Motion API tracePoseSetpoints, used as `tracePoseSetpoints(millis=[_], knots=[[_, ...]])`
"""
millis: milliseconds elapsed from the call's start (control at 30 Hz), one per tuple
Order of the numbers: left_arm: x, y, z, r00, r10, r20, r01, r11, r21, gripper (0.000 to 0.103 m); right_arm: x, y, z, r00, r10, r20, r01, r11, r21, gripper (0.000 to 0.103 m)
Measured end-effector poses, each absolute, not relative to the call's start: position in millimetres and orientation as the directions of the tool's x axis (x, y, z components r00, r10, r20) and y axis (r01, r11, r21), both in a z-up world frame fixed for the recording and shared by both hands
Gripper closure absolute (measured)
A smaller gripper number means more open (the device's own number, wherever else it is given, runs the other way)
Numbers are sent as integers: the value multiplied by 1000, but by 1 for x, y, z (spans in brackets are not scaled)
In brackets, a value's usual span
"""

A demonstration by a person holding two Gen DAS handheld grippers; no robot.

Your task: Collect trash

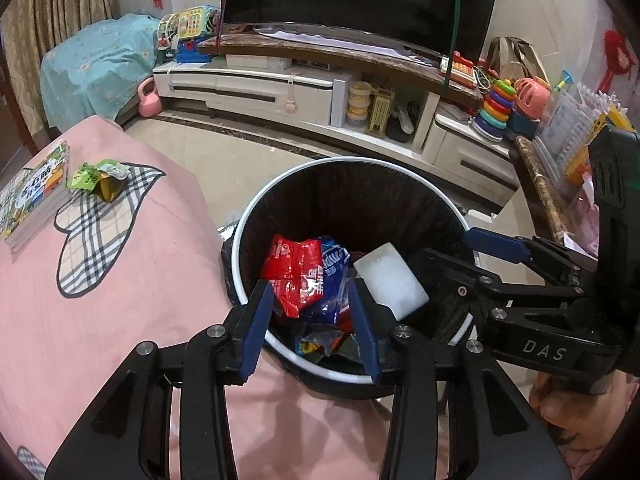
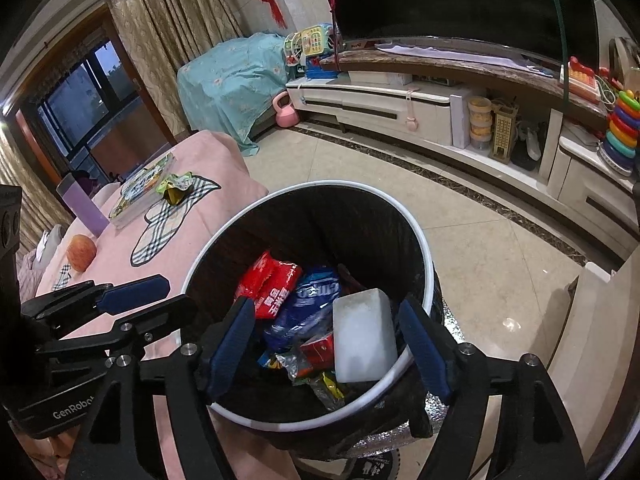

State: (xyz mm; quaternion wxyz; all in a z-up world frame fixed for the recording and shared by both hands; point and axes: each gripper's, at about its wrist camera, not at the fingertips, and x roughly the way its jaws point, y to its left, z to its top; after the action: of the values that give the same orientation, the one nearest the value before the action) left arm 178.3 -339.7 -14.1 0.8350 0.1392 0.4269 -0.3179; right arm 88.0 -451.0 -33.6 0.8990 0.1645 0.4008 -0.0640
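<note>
A round trash bin (image 1: pixel 280 184) with a white rim and black liner stands beside the pink table; it also shows in the right wrist view (image 2: pixel 416 232). Inside lie a red wrapper (image 1: pixel 294 268), a blue wrapper (image 1: pixel 334 276) and a white foam block (image 1: pixel 390 280); the same red wrapper (image 2: pixel 268 284), blue wrapper (image 2: pixel 308 304) and white block (image 2: pixel 362 336) show in the right wrist view. My left gripper (image 1: pixel 316 320) is open and empty over the bin's near rim. My right gripper (image 2: pixel 328 344) is open and empty over the bin. A green and yellow crumpled wrapper (image 1: pixel 98 178) lies on the table.
The pink tablecloth (image 1: pixel 120 320) carries a stack of books (image 1: pixel 34 196), an apple (image 2: pixel 81 252) and a purple box (image 2: pixel 82 206). A TV stand (image 1: pixel 280 88) with toys lines the far wall. A pink kettlebell (image 1: pixel 149 98) sits on the floor.
</note>
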Motion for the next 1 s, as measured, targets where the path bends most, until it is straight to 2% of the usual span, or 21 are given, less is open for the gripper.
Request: tracePoseSetpoints(millis=[133, 300, 433, 700, 1000], knots=[[176, -329, -11, 441, -415, -796, 638, 768, -47, 60, 80, -447, -29, 676, 10, -737, 253, 936, 245, 24], [167, -303, -9, 448, -429, -784, 604, 792, -88, 53, 65, -442, -22, 698, 1, -716, 261, 931, 255, 14], [158, -274, -7, 466, -439, -768, 564, 816, -124, 40, 49, -432, -15, 721, -4, -693, 263, 927, 268, 8], [130, -215, -12, 476, -473, -741, 504, 838, -212, 39, 17, -406, -13, 765, 14, -644, 260, 908, 329, 3], [86, -165, -11, 545, -493, -678, 470, 849, -240, 28, -16, -372, -23, 808, 44, -588, 242, 885, 399, 2]])
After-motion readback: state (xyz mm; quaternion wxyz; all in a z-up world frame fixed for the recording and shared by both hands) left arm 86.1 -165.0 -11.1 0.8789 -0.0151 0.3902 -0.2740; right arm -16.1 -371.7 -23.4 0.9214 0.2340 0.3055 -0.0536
